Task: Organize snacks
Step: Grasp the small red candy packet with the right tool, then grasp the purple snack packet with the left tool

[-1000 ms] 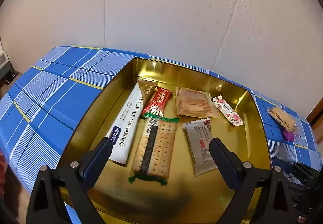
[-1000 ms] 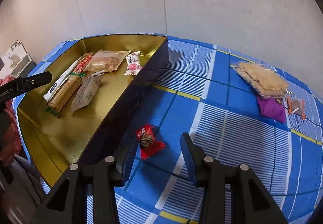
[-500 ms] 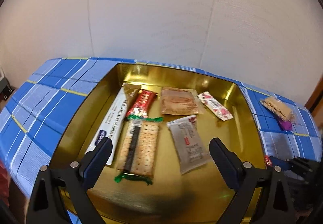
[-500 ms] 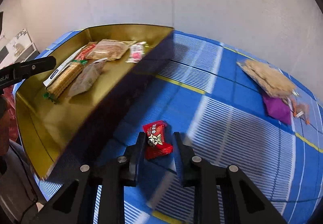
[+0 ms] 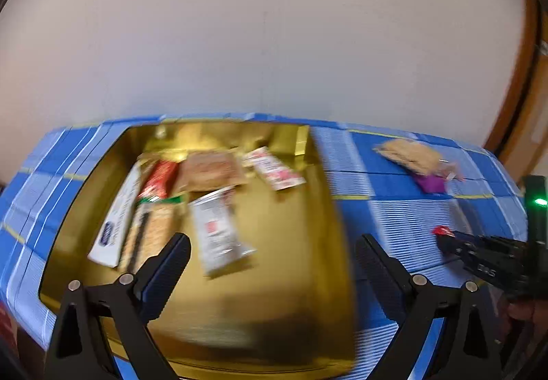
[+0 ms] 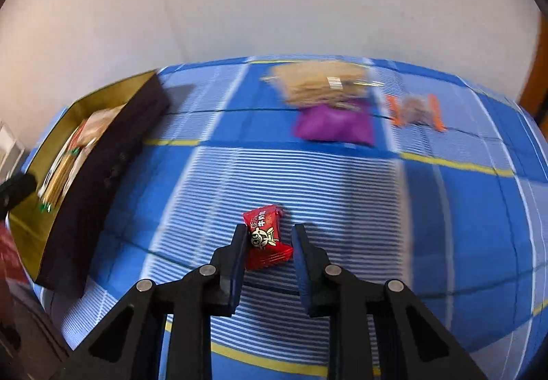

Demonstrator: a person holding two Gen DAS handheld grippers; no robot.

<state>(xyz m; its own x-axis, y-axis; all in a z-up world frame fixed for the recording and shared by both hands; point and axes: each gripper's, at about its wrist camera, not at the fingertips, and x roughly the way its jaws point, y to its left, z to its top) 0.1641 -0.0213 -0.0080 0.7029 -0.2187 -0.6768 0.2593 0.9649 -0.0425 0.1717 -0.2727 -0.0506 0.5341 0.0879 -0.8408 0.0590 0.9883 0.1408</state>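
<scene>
Red candy [image 6: 266, 237] sits pinched between the narrow-set pads of the right gripper [image 6: 269, 243], over the blue checked cloth [image 6: 342, 181] just right of the gold tin [image 6: 102, 154]. Farther back lie a cracker pack [image 6: 322, 85] and a purple packet [image 6: 332, 124]. The left gripper [image 5: 272, 258] hangs wide and empty above the tin's snacks [image 5: 219, 232].

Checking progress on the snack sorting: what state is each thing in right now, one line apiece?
Left gripper: open, empty, above the gold tray.
Right gripper: shut on the red candy.
Red candy: clamped between the jaws, outside the tray.
Gold tray: holds six packets lying flat.
Biscuit packet: on the cloth, not yet sorted.
Purple packet: on the cloth, partly under the biscuit packet.
Orange-ended packet: on the cloth.
</scene>
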